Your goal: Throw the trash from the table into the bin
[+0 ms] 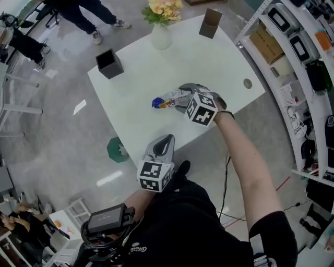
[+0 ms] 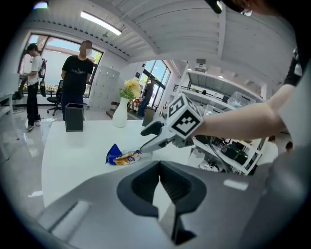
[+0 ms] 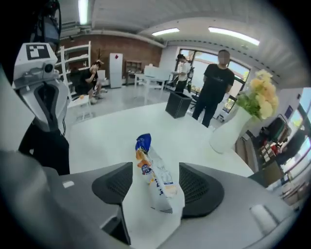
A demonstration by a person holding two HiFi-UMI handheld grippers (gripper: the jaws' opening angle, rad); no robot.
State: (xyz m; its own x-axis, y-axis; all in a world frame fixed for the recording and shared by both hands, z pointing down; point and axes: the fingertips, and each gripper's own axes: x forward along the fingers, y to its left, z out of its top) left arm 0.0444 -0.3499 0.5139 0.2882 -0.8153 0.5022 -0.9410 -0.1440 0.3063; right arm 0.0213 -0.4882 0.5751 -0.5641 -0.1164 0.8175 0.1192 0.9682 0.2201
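Head view chops the flowers [image 1: 166, 7] off at 12 o'clock. The snack wrapper [image 1: 163, 103] hides its 3 o'clock end under the right gripper [image 1: 178, 99], and the print's too tiny to read.

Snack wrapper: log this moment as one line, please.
snack wrapper: lying on table, between jaws of right gripper | right gripper: open, not gripping | left gripper: shut, empty

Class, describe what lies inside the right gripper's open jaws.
A snack wrapper lies on the white table between the right gripper's jaws. In the head view the gripper hides one end; the blue end shows.
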